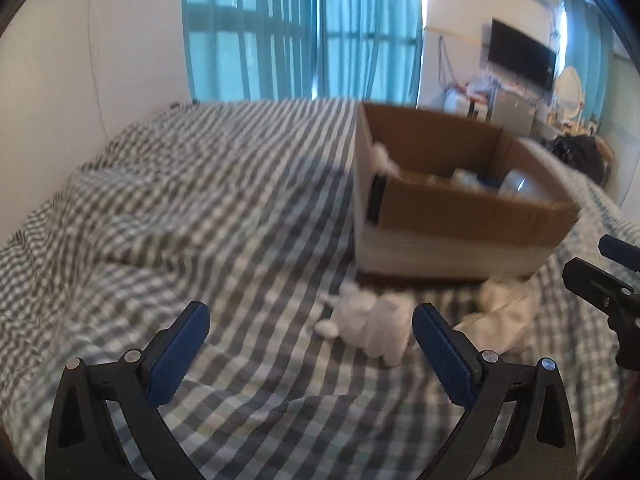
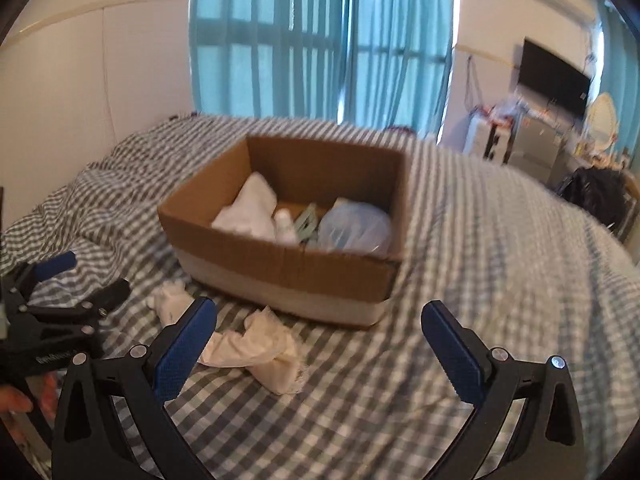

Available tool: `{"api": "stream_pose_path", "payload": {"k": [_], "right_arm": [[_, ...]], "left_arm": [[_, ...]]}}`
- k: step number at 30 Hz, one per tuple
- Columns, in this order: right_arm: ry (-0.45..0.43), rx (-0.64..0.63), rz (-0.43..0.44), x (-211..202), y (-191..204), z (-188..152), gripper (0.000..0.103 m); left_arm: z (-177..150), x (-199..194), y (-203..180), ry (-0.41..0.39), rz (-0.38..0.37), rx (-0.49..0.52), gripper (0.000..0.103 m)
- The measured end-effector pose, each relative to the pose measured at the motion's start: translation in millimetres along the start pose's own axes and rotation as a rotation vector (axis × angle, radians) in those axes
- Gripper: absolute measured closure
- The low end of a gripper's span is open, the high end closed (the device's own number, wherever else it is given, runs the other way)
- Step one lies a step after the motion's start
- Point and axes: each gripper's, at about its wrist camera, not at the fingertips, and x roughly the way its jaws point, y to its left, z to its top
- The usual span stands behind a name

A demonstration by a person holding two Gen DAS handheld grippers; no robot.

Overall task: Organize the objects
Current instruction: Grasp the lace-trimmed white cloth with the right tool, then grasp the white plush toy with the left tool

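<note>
An open cardboard box stands on the checked bed and holds a white cloth, a small white bottle and a bluish bag. The box also shows in the left wrist view. A small white fluffy item lies in front of the box, between the tips of my open, empty left gripper. A crumpled white cloth lies beside it, just past the left fingertip of my open, empty right gripper. The cloth shows in the left wrist view too.
The bed's grey-white checked cover is rumpled at the left. A white headboard wall is at the left, blue curtains behind. A desk with clutter and a dark screen stands at the far right.
</note>
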Motion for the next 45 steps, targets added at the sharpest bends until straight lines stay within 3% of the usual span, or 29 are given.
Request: {"api": "stream_pose_path", "payload": {"k": [4, 5, 6, 10, 12, 15, 23, 27, 30, 31, 32, 37, 45], "right_arm": [[0.077, -0.024, 0.038, 38.5, 10.6, -13.5, 0.001], [0.105, -0.030, 0.046, 48.9, 12.5, -17.2, 0.006], [0.151, -0.031, 0.067, 64.0, 13.8, -23.1, 0.018], [0.218, -0.020, 0.113, 83.8, 13.7, -37.5, 0.047], [0.225, -0.021, 0.154, 81.3, 14.4, -39.9, 0.077], [0.210, -0.067, 0.135, 69.3, 18.2, -43.9, 0.085], [0.182, -0.005, 0.106, 47.3, -1.7, -50.0, 0.086], [0.181, 0.019, 0.100, 50.7, -7.2, -44.8, 0.086], [0.183, 0.023, 0.102, 52.2, -9.7, -41.8, 0.086], [0.183, 0.022, 0.101, 52.7, -8.8, -42.0, 0.086], [0.181, 0.021, 0.100, 52.7, -8.3, -42.3, 0.086], [0.172, 0.002, 0.076, 44.8, -8.0, -44.9, 0.087], [0.123, 0.004, 0.046, 0.2, -7.7, -48.7, 0.088]], "left_arm": [[-9.2, 15.3, 0.3, 0.044, 0.024, 0.014, 0.000], [-10.0, 16.5, 0.9, 0.050, 0.016, 0.010, 0.000], [-10.8, 16.8, 1.2, 0.051, 0.008, 0.004, 0.000], [-12.3, 19.0, -3.1, 0.056, -0.007, 0.014, 0.000], [-12.7, 19.4, -9.0, 0.061, -0.024, 0.025, 0.000], [-11.7, 19.5, -20.1, 0.065, -0.047, 0.045, 0.000], [0.1, 43.7, -42.0, 0.081, -0.081, 0.040, 0.000], [2.4, 70.0, -46.4, 0.136, -0.099, 0.018, 0.000], [-0.8, 78.0, -47.5, 0.157, -0.098, 0.021, 0.011], [-1.3, 76.2, -48.4, 0.149, -0.104, 0.026, 0.020], [-1.7, 73.7, -49.8, 0.141, -0.112, 0.035, 0.022], [-7.9, 55.9, -57.4, 0.135, -0.133, 0.086, 0.022], [-20.2, 5.2, -55.5, 0.117, -0.174, 0.053, 0.022]]}}
